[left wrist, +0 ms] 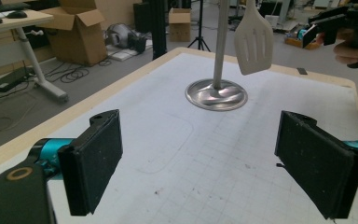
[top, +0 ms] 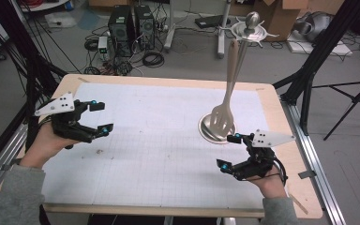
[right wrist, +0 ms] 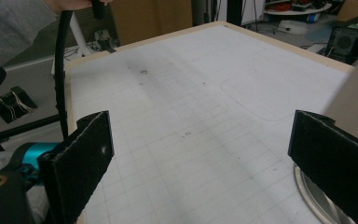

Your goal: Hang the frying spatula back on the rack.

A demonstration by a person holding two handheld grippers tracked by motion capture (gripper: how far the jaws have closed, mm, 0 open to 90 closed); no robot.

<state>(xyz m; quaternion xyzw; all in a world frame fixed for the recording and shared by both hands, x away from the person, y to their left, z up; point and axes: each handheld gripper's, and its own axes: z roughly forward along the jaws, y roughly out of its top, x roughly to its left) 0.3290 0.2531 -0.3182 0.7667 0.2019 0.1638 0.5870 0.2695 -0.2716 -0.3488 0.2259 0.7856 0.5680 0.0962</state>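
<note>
We work over the white gridded table (top: 159,140). Toward three o'clock on it stands the utensil stand (top: 217,129), its pole upright, and from its top ring hangs the slotted spatula (top: 223,117), long axis near vertical, blade just above the base. Our right gripper (top: 229,151) sits nearest, the spatula at its twelve o'clock; our left gripper (top: 101,116) is well apart at nine o'clock. Both have jaws spread wide, holding nothing.
</note>
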